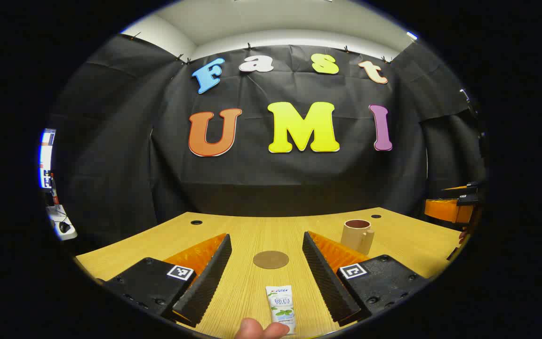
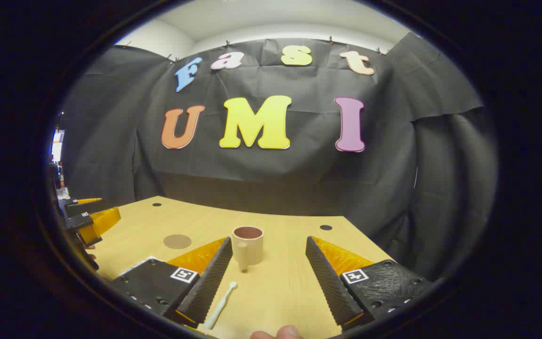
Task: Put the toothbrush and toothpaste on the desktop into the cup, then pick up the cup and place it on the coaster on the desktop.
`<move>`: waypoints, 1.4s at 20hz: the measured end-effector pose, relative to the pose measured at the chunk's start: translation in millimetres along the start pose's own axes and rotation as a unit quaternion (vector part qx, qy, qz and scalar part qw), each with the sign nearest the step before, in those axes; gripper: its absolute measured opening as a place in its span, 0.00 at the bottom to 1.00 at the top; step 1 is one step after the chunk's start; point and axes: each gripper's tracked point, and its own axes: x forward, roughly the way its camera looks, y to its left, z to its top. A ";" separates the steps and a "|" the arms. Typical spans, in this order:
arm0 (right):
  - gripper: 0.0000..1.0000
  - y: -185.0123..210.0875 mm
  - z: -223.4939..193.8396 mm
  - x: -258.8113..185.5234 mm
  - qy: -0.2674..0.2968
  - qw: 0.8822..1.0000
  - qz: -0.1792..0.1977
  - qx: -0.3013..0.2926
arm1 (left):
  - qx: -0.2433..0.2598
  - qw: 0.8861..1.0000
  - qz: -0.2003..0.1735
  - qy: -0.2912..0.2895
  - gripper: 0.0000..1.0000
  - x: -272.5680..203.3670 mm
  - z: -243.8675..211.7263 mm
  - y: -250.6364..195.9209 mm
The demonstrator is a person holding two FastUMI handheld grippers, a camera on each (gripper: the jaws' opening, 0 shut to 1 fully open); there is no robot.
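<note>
Wooden desktop [image 1: 407,245] with 2 dark round holes [image 1: 196,221] near far edge; black cloth wall [image 1: 111,155] behind.

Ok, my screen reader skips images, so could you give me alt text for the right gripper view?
The right tool hangs open over a light wooden desktop, with a beige handled cup standing upright just ahead between its fingers. A white toothbrush lies on the wood beside the left-hand finger, and a round brown coaster sits farther off to the left.
</note>
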 end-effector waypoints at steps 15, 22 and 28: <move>0.95 -9.7 -12.2 -8.8 0.009 0.999 -0.024 0.028 | 0.000 1.000 0.008 0.005 0.96 -4.3 4.8 -4.6; 0.95 5.2 -29.0 -5.1 0.060 0.998 0.002 0.032 | -0.003 1.000 0.010 0.021 0.96 -6.9 -5.7 -0.6; 0.98 24.3 -65.6 12.7 0.147 0.989 0.022 0.012 | -0.016 0.998 0.008 0.058 0.96 -8.1 -29.4 6.7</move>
